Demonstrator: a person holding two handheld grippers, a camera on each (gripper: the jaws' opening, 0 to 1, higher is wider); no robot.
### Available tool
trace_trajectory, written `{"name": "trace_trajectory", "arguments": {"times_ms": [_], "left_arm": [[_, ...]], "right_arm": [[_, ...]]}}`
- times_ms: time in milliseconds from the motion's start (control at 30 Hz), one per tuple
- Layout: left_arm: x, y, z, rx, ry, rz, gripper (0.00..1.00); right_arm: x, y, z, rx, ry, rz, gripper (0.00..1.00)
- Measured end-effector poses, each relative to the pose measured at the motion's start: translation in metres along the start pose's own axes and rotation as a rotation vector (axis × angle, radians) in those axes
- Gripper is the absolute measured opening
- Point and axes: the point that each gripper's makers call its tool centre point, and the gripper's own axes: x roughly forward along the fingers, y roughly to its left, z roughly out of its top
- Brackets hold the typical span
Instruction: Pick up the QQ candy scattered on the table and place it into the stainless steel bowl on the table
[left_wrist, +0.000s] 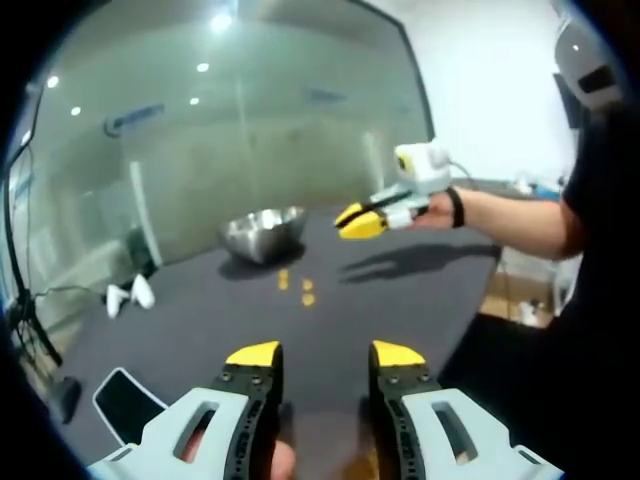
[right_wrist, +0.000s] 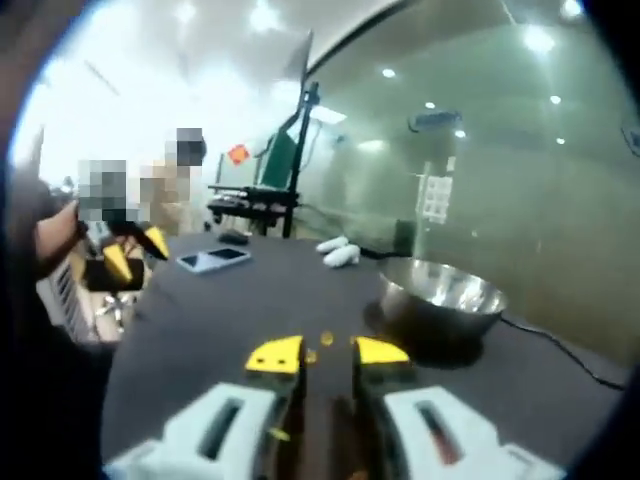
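In the left gripper view, the task is judged to be near its start: three small orange QQ candies are seen lying loose on the dark worktop, just in front of the stainless steel bowl, and none can be made out inside the bowl, whose interior is only partly shown. To the left of the bowl, near the worktop's edge, two white controllers are laid, and nearer the camera on the same side a phone is seen. The left tool is held well short of the candies, raised above the worktop, with its yellow-tipped jaws set moderately apart and nothing between them. To the right of the bowl, the right tool is carried in a hand above the worktop, its yellow tips appearing close together in this view. In the right gripper view, the left tool is seen far to the left of the bowl, held off the worktop edge. A phone and the white controllers are seen beyond. The right tool is held with a narrow gap between its jaws, gripping nothing, and candies are seen in that gap on the worktop beyond, left of the bowl. All visible candies are judged still to be collected.
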Motion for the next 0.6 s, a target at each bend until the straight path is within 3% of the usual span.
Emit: {"name": "trace_trajectory", "arguments": {"times_ms": [167,600], "left_arm": [[-0.001,0.001,-0.002,-0.006,0.000,0.002,0.36],[-0.004,0.005,-0.008,-0.023,-0.001,0.011,0.36]], "right_arm": [[0.018,0.016,-0.012,-0.030,0.055,0.077,0.19],[0.048,0.041,-0.031,-0.007,0.109,0.228,0.20]]}}
